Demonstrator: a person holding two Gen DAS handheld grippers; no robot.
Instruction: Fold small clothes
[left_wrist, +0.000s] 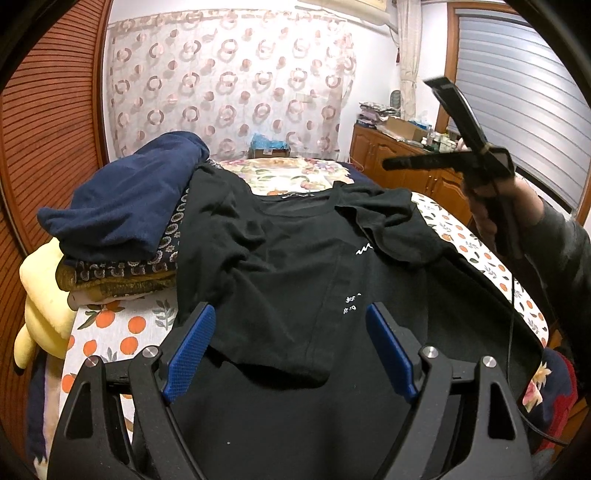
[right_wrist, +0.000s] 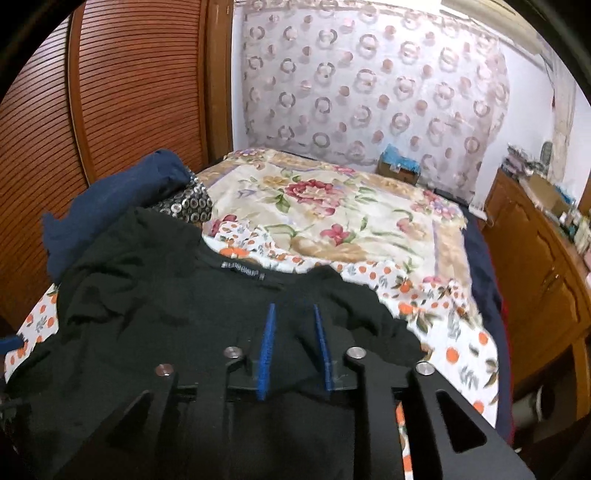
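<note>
black t-shirt (left_wrist: 295, 258) looks soft, light, floppy; best pinched at a sleeve edge; left claw (left_wrist: 291, 343) spread wide; right claw (right_wrist: 295, 347) slightly parted, empty

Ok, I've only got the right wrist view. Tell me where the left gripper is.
Observer: The left gripper hangs wide open over the lower half of the black shirt, with nothing pinched.
Operator: Describe the shirt's front.
Observer: Small white print shows on the chest, facing up.
Operator: Check beside the folded pile.
Observer: A yellow plush toy lies at the left of the folded stack.
</note>
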